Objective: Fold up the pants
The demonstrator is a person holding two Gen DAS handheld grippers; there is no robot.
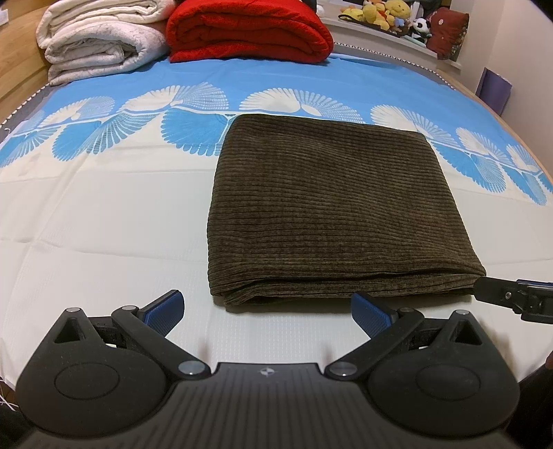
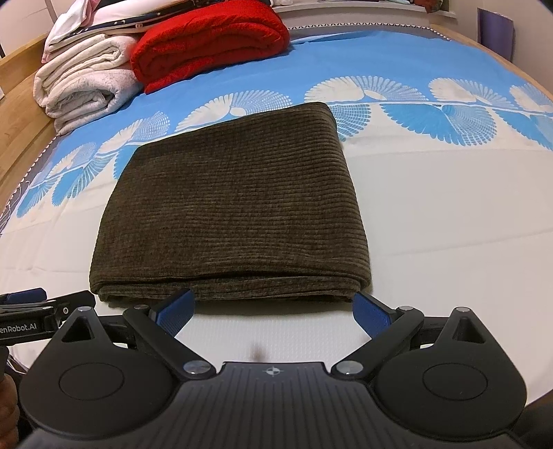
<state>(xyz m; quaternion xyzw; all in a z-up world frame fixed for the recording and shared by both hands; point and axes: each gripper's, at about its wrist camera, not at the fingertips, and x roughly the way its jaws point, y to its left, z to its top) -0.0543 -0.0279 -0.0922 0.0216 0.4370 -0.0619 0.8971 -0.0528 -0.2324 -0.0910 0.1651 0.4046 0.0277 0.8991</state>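
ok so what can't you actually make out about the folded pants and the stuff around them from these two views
- Pants: folded into a block, so waistband, legs and inner layers are hidden in both wrist views.
- Right tongs, left wrist view: cut off by the frame edge; their tip reaches the pants' corner, contact unclear.
- Toys, left wrist view: too small and far.
- White blanket, right wrist view: partly behind the red blanket.

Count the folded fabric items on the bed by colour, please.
Dark olive pants: 1
Red blanket: 1
White blanket: 1
Total: 3, not counting the bedding partly visible behind the white blanket in the right wrist view.
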